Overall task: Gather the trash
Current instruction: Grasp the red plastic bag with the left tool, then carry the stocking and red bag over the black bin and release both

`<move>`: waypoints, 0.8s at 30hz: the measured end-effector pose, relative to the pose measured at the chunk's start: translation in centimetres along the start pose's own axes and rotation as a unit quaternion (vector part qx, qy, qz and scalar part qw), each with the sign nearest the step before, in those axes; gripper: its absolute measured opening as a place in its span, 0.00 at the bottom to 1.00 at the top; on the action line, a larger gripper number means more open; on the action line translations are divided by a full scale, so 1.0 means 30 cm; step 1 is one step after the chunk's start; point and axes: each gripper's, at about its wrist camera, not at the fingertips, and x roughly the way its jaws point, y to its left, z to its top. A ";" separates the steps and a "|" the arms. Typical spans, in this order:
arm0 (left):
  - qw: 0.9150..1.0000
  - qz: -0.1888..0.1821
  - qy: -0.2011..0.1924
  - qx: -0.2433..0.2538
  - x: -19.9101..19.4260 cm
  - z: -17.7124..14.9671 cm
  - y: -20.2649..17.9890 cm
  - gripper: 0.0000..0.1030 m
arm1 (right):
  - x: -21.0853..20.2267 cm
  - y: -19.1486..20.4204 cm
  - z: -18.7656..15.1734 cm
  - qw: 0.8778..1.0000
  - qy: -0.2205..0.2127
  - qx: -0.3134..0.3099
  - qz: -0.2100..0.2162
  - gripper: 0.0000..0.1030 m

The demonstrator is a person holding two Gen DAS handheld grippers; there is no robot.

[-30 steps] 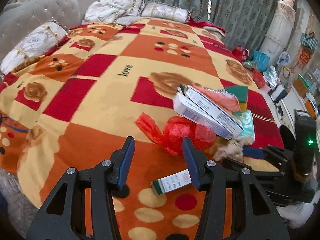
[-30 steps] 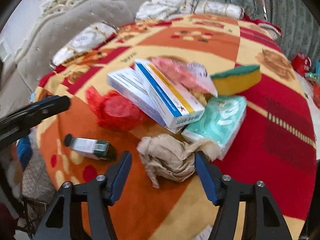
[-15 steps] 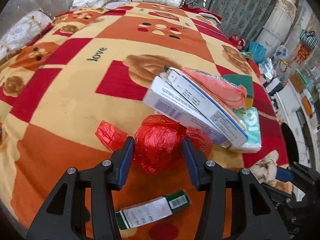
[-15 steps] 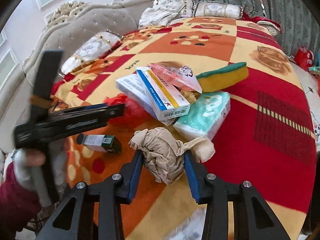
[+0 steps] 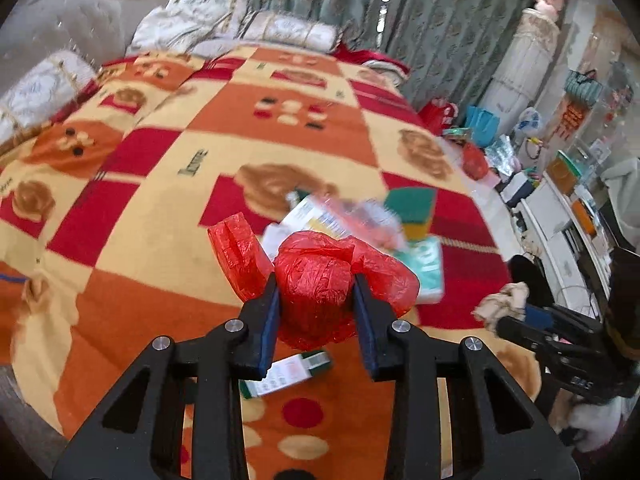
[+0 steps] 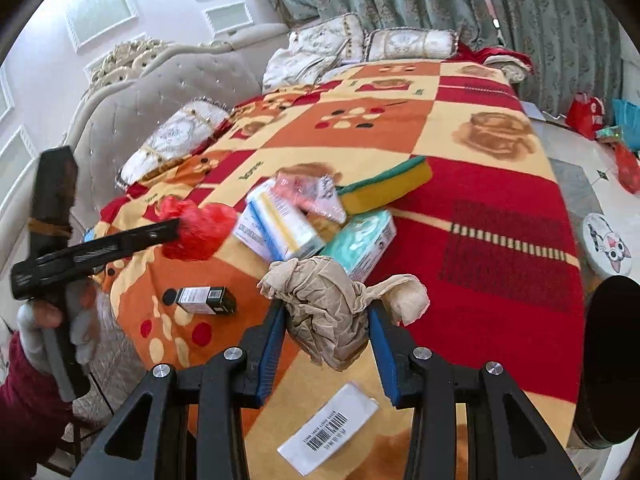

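Bedroom scene: an orange, red and cream blanket point(image 6: 480, 184) covers the bed. Near its foot sits a heap of white medicine boxes point(image 6: 280, 228), a pink wrapper, a teal tissue pack point(image 6: 360, 244) and a green-yellow sponge point(image 6: 384, 186). Left gripper point(image 5: 316, 300) is closing, pads pressed on a crumpled red plastic bag point(image 5: 316, 280), lifted beside the heap. Right gripper point(image 6: 326, 328) clamps a beige crumpled paper wad point(image 6: 324, 300) before the heap. A dark small bottle point(image 6: 204, 300) lies nearby.
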 end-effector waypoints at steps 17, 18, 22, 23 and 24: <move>0.994 -0.060 0.000 0.087 0.044 0.011 -0.409 0.31 | -0.178 -0.168 -0.016 0.997 -0.042 0.044 -0.047 0.39; 0.994 -0.064 0.001 0.090 0.051 0.013 -0.429 0.31 | -0.192 -0.185 -0.022 0.997 -0.044 0.049 -0.051 0.39; 0.992 -0.076 0.006 0.105 0.076 0.017 -0.512 0.31 | -0.231 -0.234 -0.041 0.995 -0.047 0.056 -0.072 0.39; 0.991 -0.080 0.008 0.109 0.081 0.017 -0.534 0.31 | -0.240 -0.249 -0.045 0.994 -0.048 0.060 -0.074 0.39; 0.990 -0.084 0.009 0.114 0.087 0.018 -0.559 0.31 | -0.250 -0.264 -0.050 0.994 -0.050 0.064 -0.077 0.39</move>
